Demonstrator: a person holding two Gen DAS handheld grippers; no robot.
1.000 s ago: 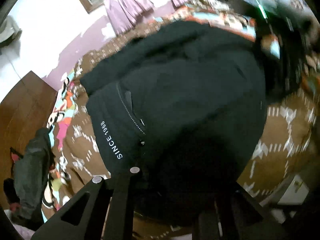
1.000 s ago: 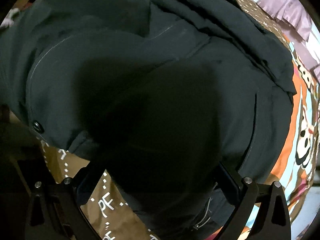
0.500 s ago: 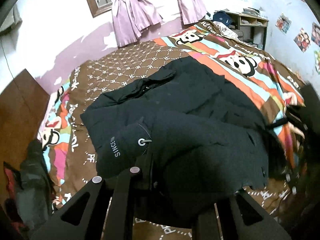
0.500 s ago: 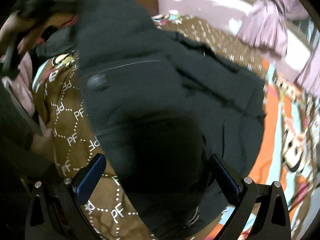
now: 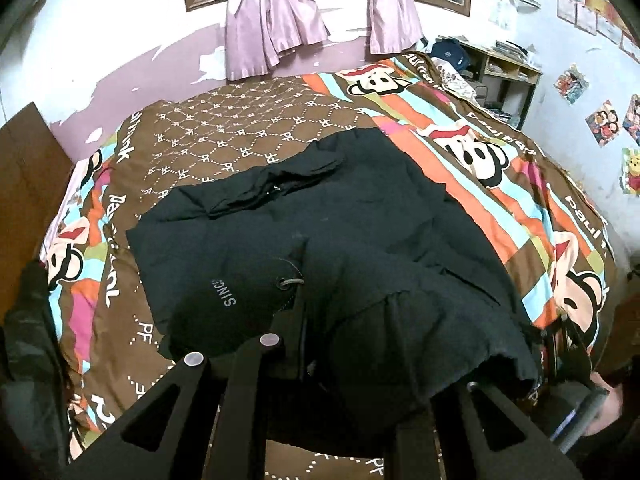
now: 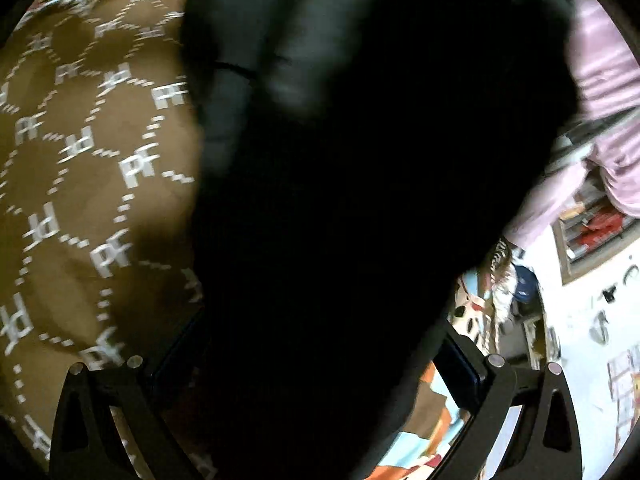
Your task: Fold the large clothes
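Black padded jacket (image 5: 320,240), hooded, white "SINCE" lettering on the hood, drawcord eyelet beside it; lies on the bed (image 5: 248,132), its near hem lifted toward both grippers.

Risks: bulky, slippery shell may slide out of a narrow pinch if pulled sideways. Hanging weight could drag the half-made fold open. Hood and sleeve bunched ahead of the left fingers may trap a lump inside the fold. Right view is almost wholly blocked by cloth, so placing that edge goes blind.

Left gripper (image 5: 332,360): fingers narrow, nipped on the jacket's near edge, cloth draped over them; hood just ahead, collar beyond.

Right gripper (image 6: 316,380): fingers set wide, a thick wad of jacket (image 6: 340,220) filling the gap; appears gripped.

Surroundings: brown patterned cover left of the right fingers; pink curtains (image 5: 276,20) far ahead of the left.
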